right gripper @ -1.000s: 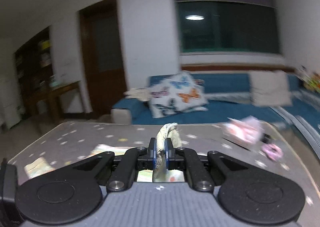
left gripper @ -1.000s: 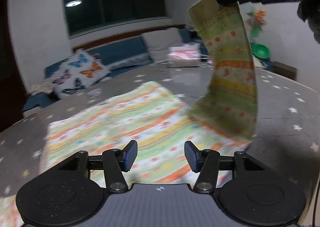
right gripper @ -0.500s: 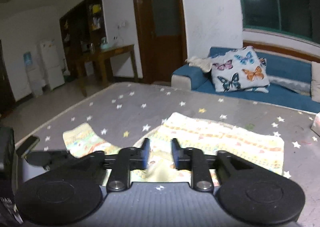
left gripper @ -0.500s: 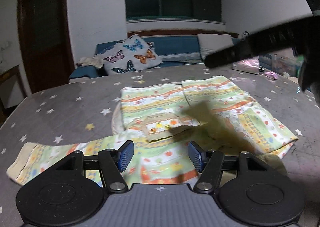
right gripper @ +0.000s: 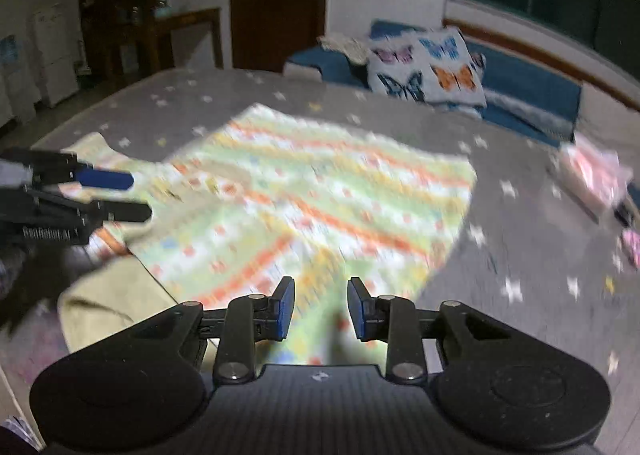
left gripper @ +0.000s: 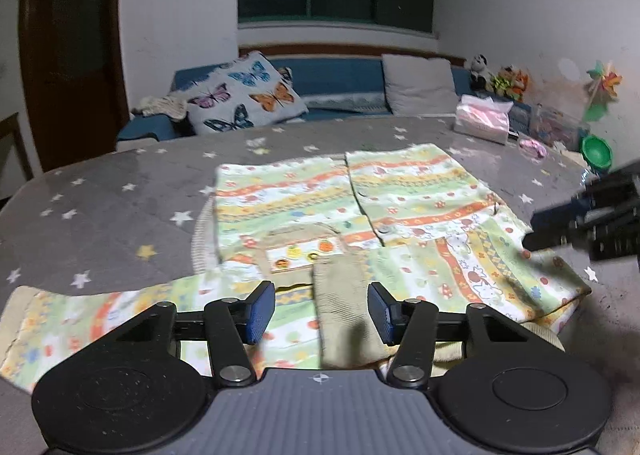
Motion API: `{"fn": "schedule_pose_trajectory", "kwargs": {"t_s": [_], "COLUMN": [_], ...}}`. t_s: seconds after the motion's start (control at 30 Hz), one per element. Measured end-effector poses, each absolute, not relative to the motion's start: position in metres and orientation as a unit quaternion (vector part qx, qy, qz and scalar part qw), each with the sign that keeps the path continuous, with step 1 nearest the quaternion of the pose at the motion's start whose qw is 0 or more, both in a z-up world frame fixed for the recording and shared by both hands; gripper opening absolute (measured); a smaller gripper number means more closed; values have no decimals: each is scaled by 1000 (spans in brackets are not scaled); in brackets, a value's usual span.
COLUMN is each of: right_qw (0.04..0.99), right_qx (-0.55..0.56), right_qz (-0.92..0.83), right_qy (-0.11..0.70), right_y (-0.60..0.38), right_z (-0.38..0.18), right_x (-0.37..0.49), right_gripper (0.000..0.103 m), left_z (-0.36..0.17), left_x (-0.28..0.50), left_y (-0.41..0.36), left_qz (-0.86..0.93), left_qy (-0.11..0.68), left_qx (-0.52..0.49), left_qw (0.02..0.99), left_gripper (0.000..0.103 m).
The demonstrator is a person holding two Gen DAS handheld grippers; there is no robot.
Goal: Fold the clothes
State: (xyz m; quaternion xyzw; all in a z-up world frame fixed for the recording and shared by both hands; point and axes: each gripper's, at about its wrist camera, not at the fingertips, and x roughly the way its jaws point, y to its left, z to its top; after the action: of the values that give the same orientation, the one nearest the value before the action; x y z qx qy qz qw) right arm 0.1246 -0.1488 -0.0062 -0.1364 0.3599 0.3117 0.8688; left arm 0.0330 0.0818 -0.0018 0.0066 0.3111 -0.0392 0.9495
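A green, orange and yellow striped garment (left gripper: 400,195) lies spread on the star-patterned table (left gripper: 100,215). Its right sleeve (left gripper: 500,275) is folded in over the body, with the beige cuff (left gripper: 344,307) near me. The left sleeve (left gripper: 80,319) stretches out flat to the left. My left gripper (left gripper: 322,309) hovers low over the cuff, jaws closing, pads clear of the cloth. My right gripper (right gripper: 320,307) is open over the blurred garment (right gripper: 320,191), nothing between its fingers. Each gripper shows in the other's view: the right gripper (left gripper: 534,233), the left gripper (right gripper: 124,195).
A pink tissue pack (left gripper: 482,121) and a small pink item (left gripper: 532,147) sit at the table's far right, a green bowl (left gripper: 596,151) beyond. Behind the table is a blue sofa with a butterfly cushion (left gripper: 244,95). A dark door and wooden desk stand at the left.
My right gripper let go of the sleeve it held high and dropped towards the table. The sleeve now lies folded across the garment. My left gripper shifted sideways over the near edge.
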Motion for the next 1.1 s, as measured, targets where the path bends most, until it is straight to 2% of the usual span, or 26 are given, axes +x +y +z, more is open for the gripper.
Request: {"fn": "schedule_pose_trajectory", "kwargs": {"t_s": [0.17, 0.43, 0.77, 0.83, 0.97, 1.1], "right_qw": [865, 877, 875, 875, 872, 863], "right_qx": [-124, -114, -110, -112, -117, -123], "right_qz": [307, 303, 291, 295, 308, 330], "right_qy": [377, 356, 371, 368, 363, 362], "right_y": [-164, -162, -155, -152, -141, -123], "right_z": [-27, -10, -26, -24, -21, -22], "right_x": [125, 143, 168, 166, 160, 155], "right_gripper": [28, 28, 29, 30, 37, 41], "left_z": [-12, -9, -21, -15, -6, -11], "left_x": [49, 53, 64, 60, 53, 49], "left_y": [77, 70, 75, 75, 70, 61], "left_qz": [-42, -23, -1, -4, -19, -35], "left_qy": [335, 327, 341, 331, 315, 320], "left_qx": [12, 32, 57, 50, 47, 61], "left_qw": [941, 944, 938, 942, 948, 945], "left_gripper": [53, 49, 52, 51, 59, 62]}}
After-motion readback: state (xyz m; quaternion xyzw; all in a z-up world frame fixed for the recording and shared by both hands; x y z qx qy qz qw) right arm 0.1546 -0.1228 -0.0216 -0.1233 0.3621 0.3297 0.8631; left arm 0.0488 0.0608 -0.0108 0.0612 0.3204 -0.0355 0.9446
